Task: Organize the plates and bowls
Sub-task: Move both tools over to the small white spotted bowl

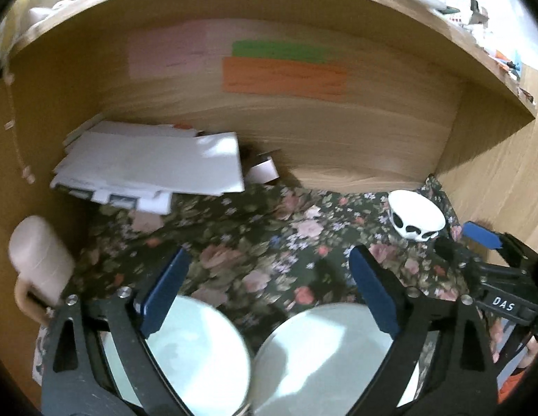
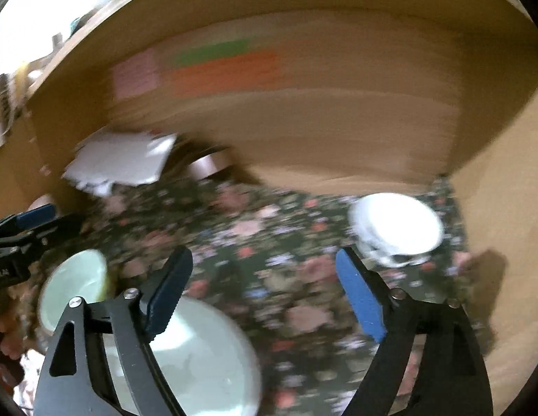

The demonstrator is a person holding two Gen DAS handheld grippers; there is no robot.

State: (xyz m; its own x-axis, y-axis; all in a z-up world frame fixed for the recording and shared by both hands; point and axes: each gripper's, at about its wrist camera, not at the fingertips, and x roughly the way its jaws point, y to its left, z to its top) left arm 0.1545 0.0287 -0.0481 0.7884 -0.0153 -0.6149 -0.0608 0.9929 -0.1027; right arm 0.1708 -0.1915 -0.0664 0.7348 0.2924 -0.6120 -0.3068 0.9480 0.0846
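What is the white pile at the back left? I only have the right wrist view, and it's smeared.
Observer: A loose stack of white papers on the floral cloth, against the back wall.
Operator: Is the left gripper holding anything?
Observer: No. The left gripper is open and empty, above two pale dishes.
Operator: What's by the left wall?
Observer: A pale mug with a handle.
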